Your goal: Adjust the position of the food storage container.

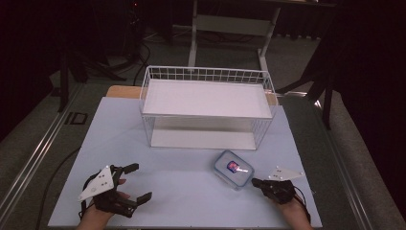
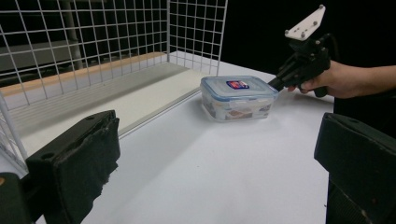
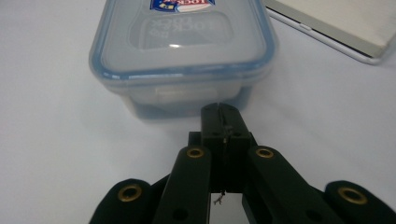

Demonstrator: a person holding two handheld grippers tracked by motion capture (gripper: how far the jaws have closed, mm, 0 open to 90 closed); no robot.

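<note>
Two hand-held grippers are at work on our pale table, and the thing between them is a clear plastic box with a blue-rimmed snap lid and a red and blue label. We see the box lying flat on the table just in front of the white wire basket, toward the right side, with its lid on. Our right hand-held gripper has its jaws pressed together with nothing between them, and its tip sits right at the near side of the box; in the right gripper view the tip reaches the box wall just under the lid rim, though we cannot tell whether it actually touches. From the left gripper view the same right hand-held gripper points at the far corner of the box. Our left hand-held gripper rests well apart from the box at the near left of the table, its jaws spread wide and holding nothing. The basket's white floor panel lies behind the box.
</note>
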